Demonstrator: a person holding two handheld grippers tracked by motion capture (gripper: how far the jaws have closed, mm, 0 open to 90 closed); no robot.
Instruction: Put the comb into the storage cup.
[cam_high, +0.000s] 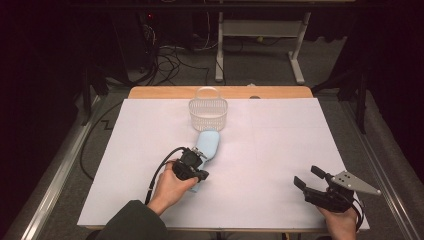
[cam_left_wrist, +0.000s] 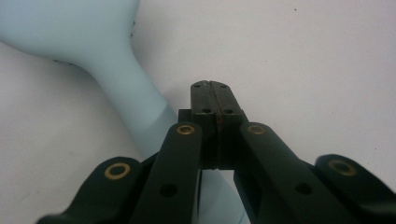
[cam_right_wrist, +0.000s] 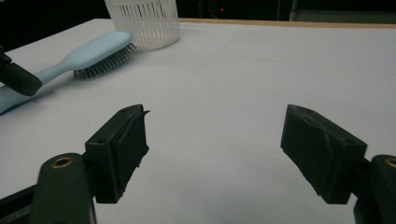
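At the left of the high view the person's left hand (cam_high: 172, 186) holds the left gripper (cam_high: 192, 167) low over the handle end of a pale blue hairbrush (cam_high: 207, 145); in the left gripper view its jaws stand pressed flat together, pad against pad, with nothing between them, and the brush handle (cam_left_wrist: 135, 98) runs just beside and beneath them on the left; whether the gripper touches the handle I cannot tell. The hairbrush lies on the white table cover (cam_high: 280, 135) near the middle, bristles down, its head pointing away from the person; the head ends just beside a white slatted basket (cam_high: 208, 112) that stands upright towards the far edge; from the right gripper view the two look touching or nearly so. Further right, well apart from the brush, the right gripper (cam_high: 311, 181) sits near the front right corner of the cover, held in the person's right hand (cam_high: 342, 220); its jaws are spread wide and empty, over bare cover.
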